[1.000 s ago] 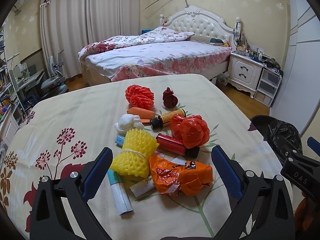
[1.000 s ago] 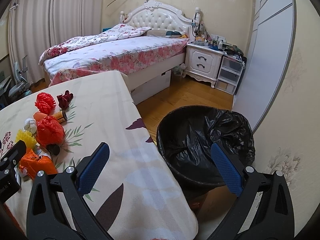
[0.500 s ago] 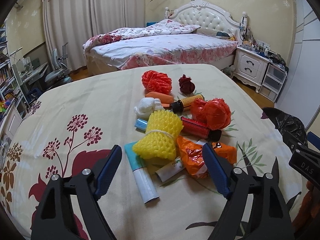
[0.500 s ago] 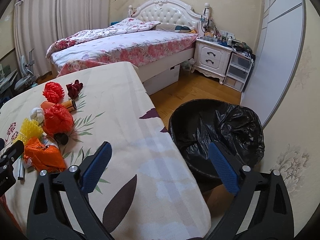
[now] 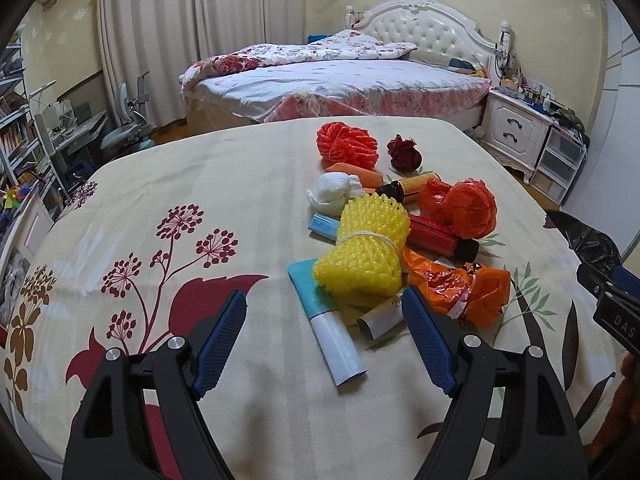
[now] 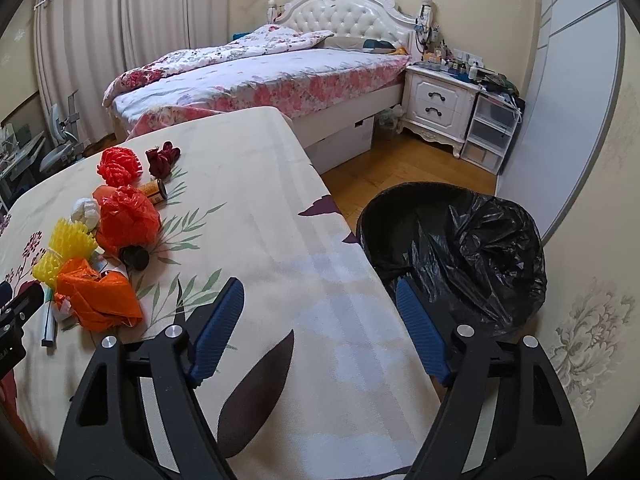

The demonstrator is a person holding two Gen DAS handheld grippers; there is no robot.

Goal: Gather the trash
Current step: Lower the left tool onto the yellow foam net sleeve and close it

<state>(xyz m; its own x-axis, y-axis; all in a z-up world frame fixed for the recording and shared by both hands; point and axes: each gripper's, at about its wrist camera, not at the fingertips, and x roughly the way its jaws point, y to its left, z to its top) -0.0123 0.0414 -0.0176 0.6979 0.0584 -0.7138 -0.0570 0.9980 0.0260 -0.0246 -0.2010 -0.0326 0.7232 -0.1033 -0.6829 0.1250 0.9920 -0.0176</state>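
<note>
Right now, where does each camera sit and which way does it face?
Left wrist: on the left gripper, angled down at the trash pile around the yellow foam net; own open fingers show.
Right wrist: on the right gripper, jaws closing on nothing, facing the table edge and black-lined bin.
Both share pile and bed.

Home bedroom: made bed (image 5: 340, 80), nightstand (image 5: 516, 132), curtains (image 5: 180, 40).

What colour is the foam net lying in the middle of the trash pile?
Bright yellow. The foam net shows best in the left wrist view.
</note>
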